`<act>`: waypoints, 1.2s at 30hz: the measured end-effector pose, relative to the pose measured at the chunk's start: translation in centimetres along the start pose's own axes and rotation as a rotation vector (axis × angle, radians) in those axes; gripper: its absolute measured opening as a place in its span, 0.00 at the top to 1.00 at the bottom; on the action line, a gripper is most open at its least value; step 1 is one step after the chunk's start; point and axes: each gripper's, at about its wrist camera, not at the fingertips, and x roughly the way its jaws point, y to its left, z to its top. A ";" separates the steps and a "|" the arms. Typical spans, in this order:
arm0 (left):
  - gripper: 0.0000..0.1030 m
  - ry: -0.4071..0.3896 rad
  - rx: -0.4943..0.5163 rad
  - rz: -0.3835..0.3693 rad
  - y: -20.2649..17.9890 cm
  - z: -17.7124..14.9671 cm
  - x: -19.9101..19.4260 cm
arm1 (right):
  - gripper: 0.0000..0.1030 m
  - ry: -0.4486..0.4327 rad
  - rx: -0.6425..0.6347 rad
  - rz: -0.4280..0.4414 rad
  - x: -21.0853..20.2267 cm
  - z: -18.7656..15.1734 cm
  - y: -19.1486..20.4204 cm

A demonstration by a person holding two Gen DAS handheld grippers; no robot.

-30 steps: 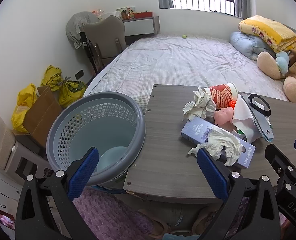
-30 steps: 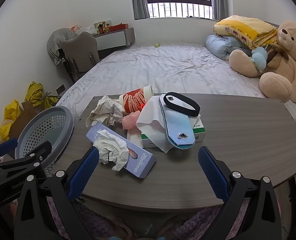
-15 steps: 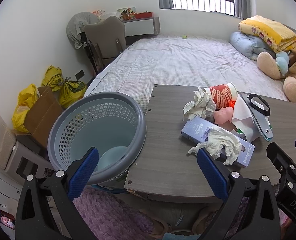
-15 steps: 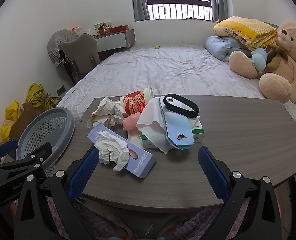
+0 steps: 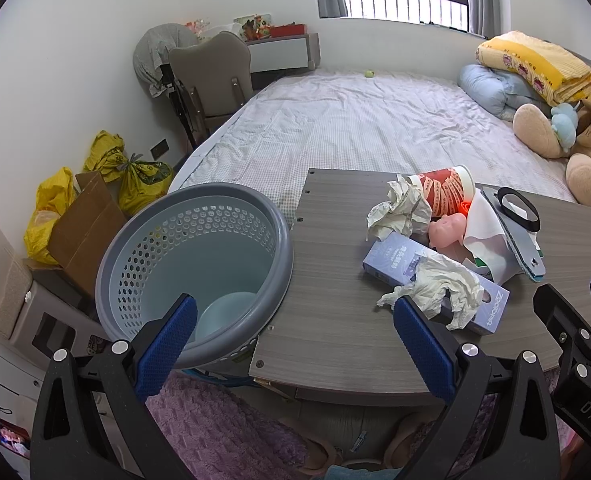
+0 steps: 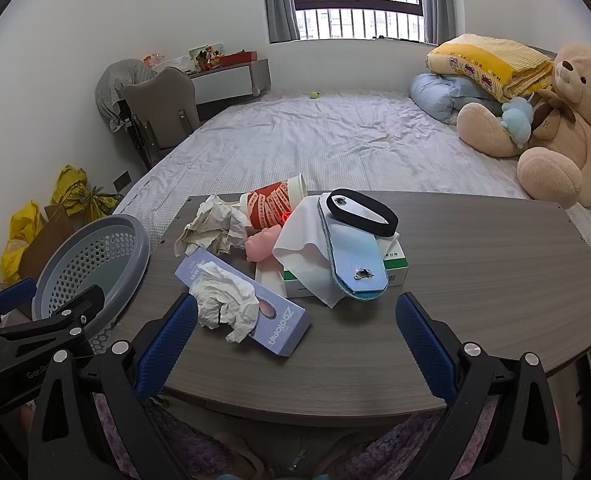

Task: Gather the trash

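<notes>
Table (image 6: 475, 280): wood-grain top at the foot of the bed (image 6: 335, 140); trash heaped toward its 10 o'clock corner in the right wrist view.

Basket (image 5: 199, 264): grey perforated bin standing off the table's 9 o'clock edge, rim touching or just beside the board. Something pale and round lies at the bottom; cannot tell what.

Left gripper (image 5: 295, 332): fingers wide apart, empty, hanging over the gap between basket and table. Right gripper (image 6: 295, 328): fingers wide apart, empty, near the table's 6 o'clock edge.

Trash, largest first:
- Blue pad (image 6: 355, 260) with black band, lying over a white-green box (image 6: 395, 264). Looks flat and semi-stiff; take by the free end.
- Lilac carton (image 6: 279, 328), nearest the right gripper. Judged light and rigid; pinch across its narrow sides.
- Red paper cup (image 6: 271, 206), on its side. Crushable; grip gently at the rim.
- Crumpled paper (image 6: 211, 228), at the cup's 9 o'clock. Soft, weightless.
- White tissue wad (image 6: 223, 300), on the carton. Soft; pinch the bulk. Likely first pick.
- Pink object (image 6: 261, 244): mostly covered, identity unclear.

Hidden: the box's far side and whatever lies under the white sheet.
</notes>
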 end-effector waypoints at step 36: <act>0.06 0.025 0.006 0.004 0.0 -0.3 0.7 | 0.08 0.018 0.001 0.011 0.6 -0.3 0.1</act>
